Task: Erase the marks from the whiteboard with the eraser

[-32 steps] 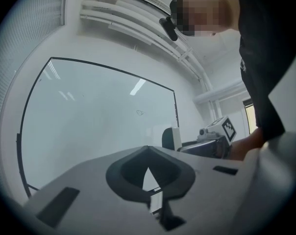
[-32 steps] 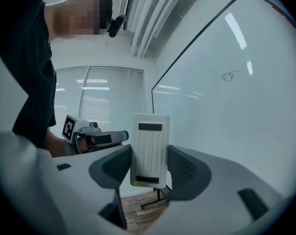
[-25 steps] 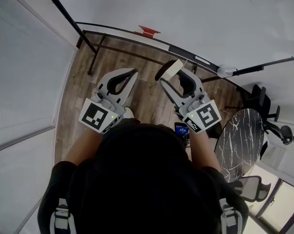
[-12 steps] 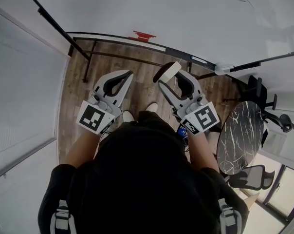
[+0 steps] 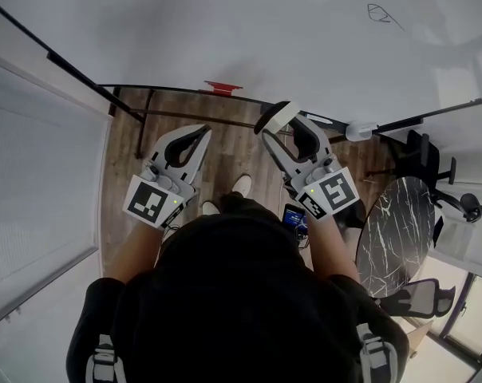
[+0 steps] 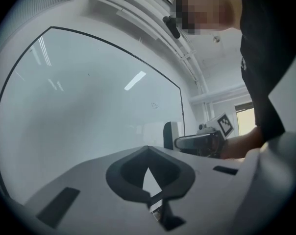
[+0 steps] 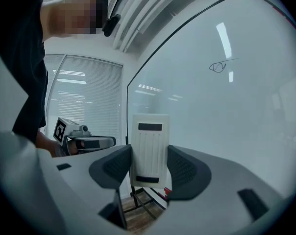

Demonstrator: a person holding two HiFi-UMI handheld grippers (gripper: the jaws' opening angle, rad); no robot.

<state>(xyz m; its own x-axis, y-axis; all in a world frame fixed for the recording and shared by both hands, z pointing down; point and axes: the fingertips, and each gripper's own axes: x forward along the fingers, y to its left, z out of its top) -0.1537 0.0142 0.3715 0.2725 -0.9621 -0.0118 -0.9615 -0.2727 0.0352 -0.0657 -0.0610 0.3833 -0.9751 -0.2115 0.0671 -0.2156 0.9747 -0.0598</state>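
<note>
A large whiteboard (image 5: 249, 30) fills the top of the head view. One small dark scribble (image 5: 378, 13) sits on it at the upper right, also seen as a mark (image 7: 217, 67) in the right gripper view and a tiny mark (image 6: 153, 105) in the left gripper view. My right gripper (image 5: 282, 126) is shut on a white eraser (image 5: 277, 116) with a dark felt face; the eraser (image 7: 149, 148) stands upright between the pads, a short way off the board. My left gripper (image 5: 195, 138) is shut and empty, held beside the right one.
The whiteboard's dark stand legs (image 5: 177, 116) rest on a wood floor (image 5: 225, 150). A red item (image 5: 223, 87) lies on the board's tray. A round marble table (image 5: 402, 230) and office chairs (image 5: 436, 178) are at the right. Window blinds (image 5: 33, 182) line the left.
Both grippers and the view have shifted up along the board; the scribble now sits lower and more leftward in view. The eraser stays held in the right gripper.
</note>
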